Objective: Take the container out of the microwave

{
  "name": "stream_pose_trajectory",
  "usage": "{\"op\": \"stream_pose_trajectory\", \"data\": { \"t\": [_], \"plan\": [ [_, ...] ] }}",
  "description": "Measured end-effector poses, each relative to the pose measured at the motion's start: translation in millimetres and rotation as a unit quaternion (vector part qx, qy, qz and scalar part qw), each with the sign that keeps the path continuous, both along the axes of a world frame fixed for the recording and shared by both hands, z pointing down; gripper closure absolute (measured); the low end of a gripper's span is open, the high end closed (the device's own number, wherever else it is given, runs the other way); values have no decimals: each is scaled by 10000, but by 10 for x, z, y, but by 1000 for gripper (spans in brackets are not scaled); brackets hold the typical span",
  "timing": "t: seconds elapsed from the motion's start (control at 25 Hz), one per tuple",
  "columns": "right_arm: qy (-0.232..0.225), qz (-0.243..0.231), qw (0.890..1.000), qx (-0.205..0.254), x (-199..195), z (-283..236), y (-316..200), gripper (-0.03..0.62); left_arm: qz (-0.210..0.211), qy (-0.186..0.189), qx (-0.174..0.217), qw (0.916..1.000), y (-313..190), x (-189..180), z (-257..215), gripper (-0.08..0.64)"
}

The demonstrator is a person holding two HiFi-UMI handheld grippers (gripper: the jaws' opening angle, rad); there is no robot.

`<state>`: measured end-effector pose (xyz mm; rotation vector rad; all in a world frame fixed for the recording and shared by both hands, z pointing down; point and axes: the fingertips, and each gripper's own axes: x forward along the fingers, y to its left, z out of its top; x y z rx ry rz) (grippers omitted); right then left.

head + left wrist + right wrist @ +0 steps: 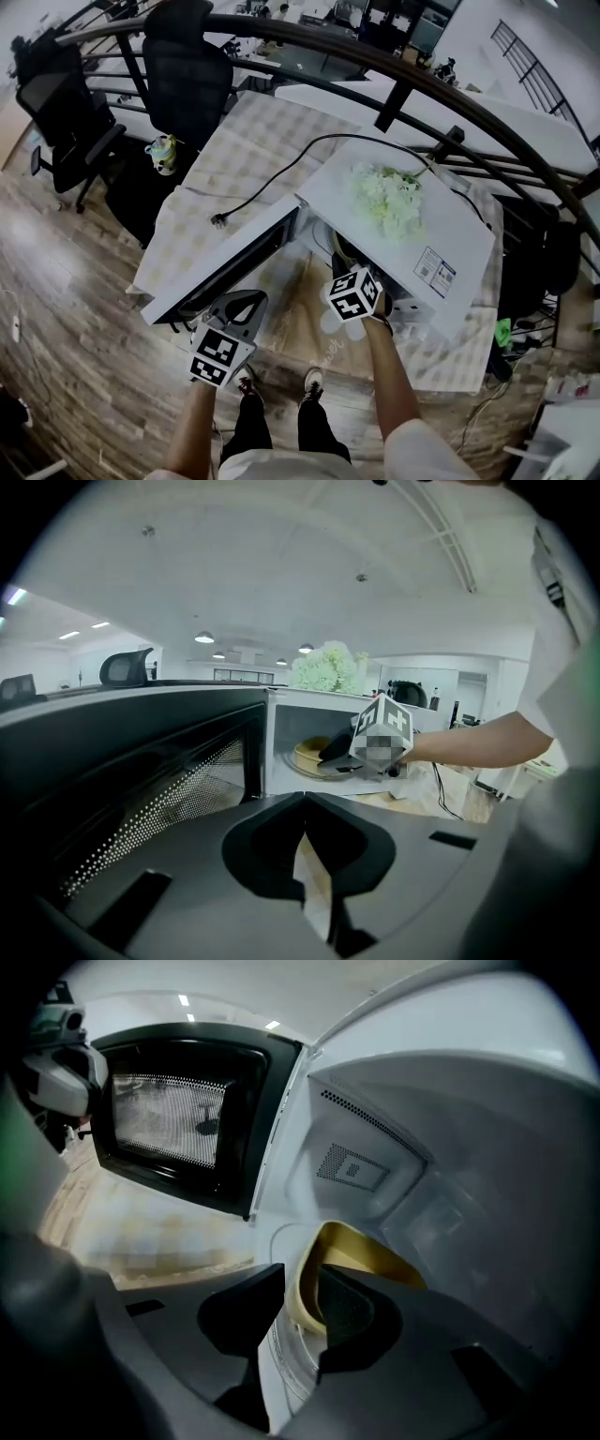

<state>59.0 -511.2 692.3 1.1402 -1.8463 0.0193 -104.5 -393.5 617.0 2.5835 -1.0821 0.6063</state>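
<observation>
A white microwave point(450, 225) stands on the table with its door point(234, 262) swung open to the left. Inside, on the turntable, sits a yellow container point(375, 1246), which also shows in the left gripper view as a yellow container point(309, 752). My right gripper point(302, 1274) reaches into the cavity. Its jaws are open and straddle the container's near rim, one finger outside and one inside. From the head view, the right gripper point(349, 279) is at the cavity mouth. My left gripper point(246, 302) hangs in front of the open door, shut and empty, its tips point(305, 797) meeting.
A bunch of pale flowers point(386, 197) lies on top of the microwave. A black power cable with its plug point(220, 220) lies loose on the checked tablecloth point(244, 159). Black office chairs point(187, 66) and a dark curved railing point(422, 84) stand beyond the table.
</observation>
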Motion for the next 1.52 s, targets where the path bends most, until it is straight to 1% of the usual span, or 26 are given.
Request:
{"op": "stream_pose_trajectory", "data": {
  "t": [0.08, 0.16, 0.28, 0.44, 0.64, 0.88, 1.2, 1.36, 1.52],
  "plan": [
    [243, -81, 9997, -35, 19, 39, 14, 469, 42, -9, -14, 10000, 18, 10, 15, 543],
    [440, -161, 9989, -39, 21, 59, 36, 486, 53, -22, -20, 10000, 36, 5, 18, 543],
    [517, -286, 9982, -42, -15, 69, 98, 529, 74, -45, -16, 10000, 81, -10, -13, 543],
    [375, -385, 9984, -173, -82, 76, 240, 551, 69, -63, 13, 10000, 166, -49, -108, 543],
    [298, -399, 9985, -212, -192, -51, 441, 554, 137, 25, 231, 9996, 261, -113, -332, 543],
    [135, -547, 9984, -84, -386, -313, 773, 554, 258, 100, 427, 9987, 413, -210, -576, 543],
    [67, -628, 9980, 42, -684, -677, 1299, 555, 465, 154, 718, 9962, 648, -357, -934, 543],
    [-26, -707, 9975, 90, -864, -877, 1568, 555, 432, 163, 864, 9952, 756, -471, -1108, 543],
    [-327, -775, 9964, 87, -986, -1111, 1801, 551, 344, 172, 1007, 9942, 810, -540, -1296, 543]
  ]
}}
